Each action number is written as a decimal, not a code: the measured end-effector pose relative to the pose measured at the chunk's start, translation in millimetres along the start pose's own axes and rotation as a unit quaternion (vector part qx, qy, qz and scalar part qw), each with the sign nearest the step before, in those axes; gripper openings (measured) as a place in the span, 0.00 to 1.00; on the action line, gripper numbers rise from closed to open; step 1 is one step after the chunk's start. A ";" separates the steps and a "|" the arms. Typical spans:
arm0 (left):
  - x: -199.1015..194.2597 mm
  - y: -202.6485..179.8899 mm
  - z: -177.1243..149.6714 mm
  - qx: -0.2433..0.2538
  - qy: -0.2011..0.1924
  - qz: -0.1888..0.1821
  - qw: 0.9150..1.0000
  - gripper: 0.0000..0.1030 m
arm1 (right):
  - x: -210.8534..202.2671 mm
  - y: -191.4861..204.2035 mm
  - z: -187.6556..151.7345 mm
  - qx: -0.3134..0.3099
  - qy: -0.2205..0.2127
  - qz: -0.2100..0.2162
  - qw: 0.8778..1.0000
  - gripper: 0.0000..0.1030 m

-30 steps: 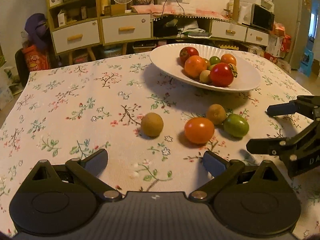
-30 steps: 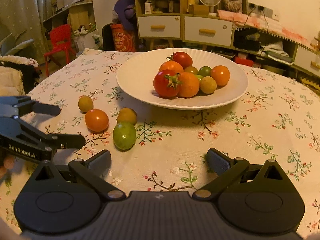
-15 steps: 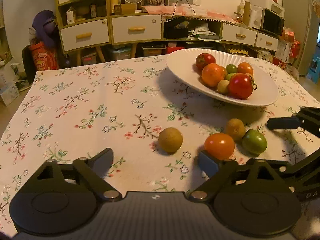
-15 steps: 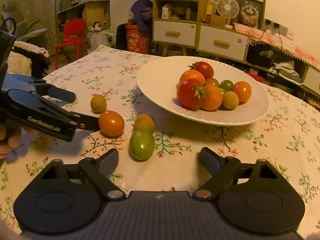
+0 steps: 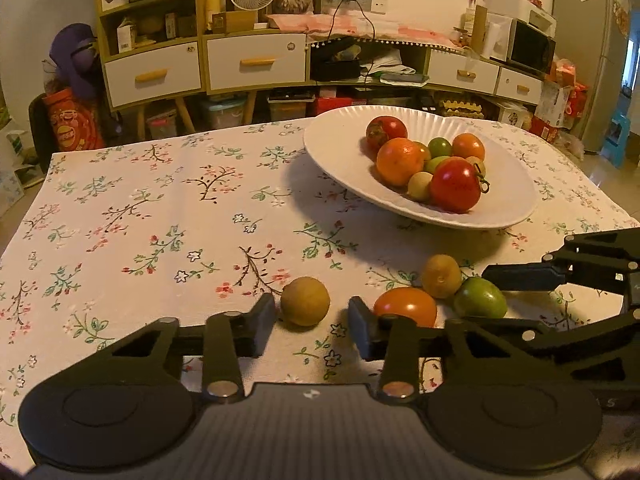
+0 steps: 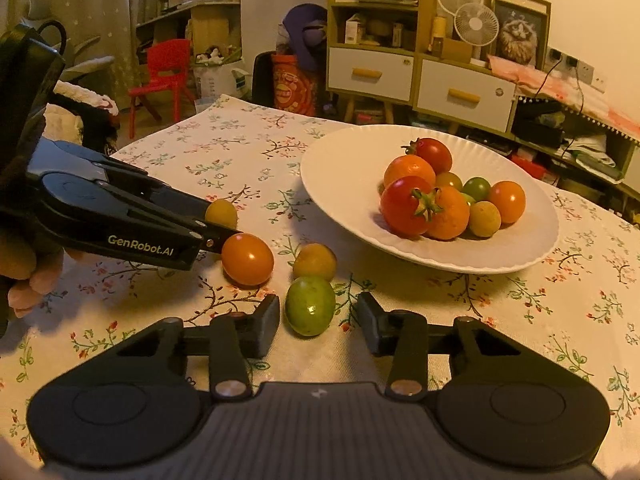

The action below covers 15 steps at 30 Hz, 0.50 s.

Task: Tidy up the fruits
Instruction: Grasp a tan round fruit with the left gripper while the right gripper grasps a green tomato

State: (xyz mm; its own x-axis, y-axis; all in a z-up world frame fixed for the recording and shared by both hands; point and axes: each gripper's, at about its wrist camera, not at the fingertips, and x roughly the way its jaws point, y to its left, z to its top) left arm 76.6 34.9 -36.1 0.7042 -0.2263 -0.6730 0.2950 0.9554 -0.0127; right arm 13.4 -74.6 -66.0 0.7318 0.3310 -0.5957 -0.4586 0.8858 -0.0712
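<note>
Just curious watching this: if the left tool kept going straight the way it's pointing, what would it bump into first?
Most likely the yellow-brown fruit, which already sits between the closing jaws of the left tool; depth is hard to judge.

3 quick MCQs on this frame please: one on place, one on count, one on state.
1. The green tomato lies:
A. on the plate
B. between the right gripper's fingers
C. under the table

2. Fruits loose on the tablecloth:
A. two
B. four
C. six

3. The white plate is:
A. empty
B. overturned
C. holding a fruit pile

Key: 1 B, the right gripper straddles it, jaws closing, gaps showing either side. 2 B, brown fruit, orange tomato, small brown one and the green one. 3 C, fruits are heaped in it.
</note>
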 end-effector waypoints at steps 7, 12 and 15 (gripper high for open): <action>-0.4 -0.5 1.2 -0.005 0.002 0.002 1.000 0.26 | -0.5 1.1 0.9 -0.002 0.001 0.006 1.000 0.26; -1.6 -0.7 1.8 -0.012 0.006 0.003 1.000 0.26 | -1.8 1.6 0.3 0.001 0.001 0.009 1.000 0.24; -2.2 -0.5 2.1 -0.014 0.009 0.004 1.000 0.26 | -2.1 0.9 0.2 0.003 0.001 0.010 1.000 0.23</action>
State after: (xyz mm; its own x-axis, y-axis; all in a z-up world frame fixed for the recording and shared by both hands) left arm 76.3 34.5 -33.0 0.6948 -0.2152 -0.6862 0.2707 0.9623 -0.0277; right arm 11.5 -74.4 -64.7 0.7219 0.3485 -0.5979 -0.4705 0.8807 -0.0548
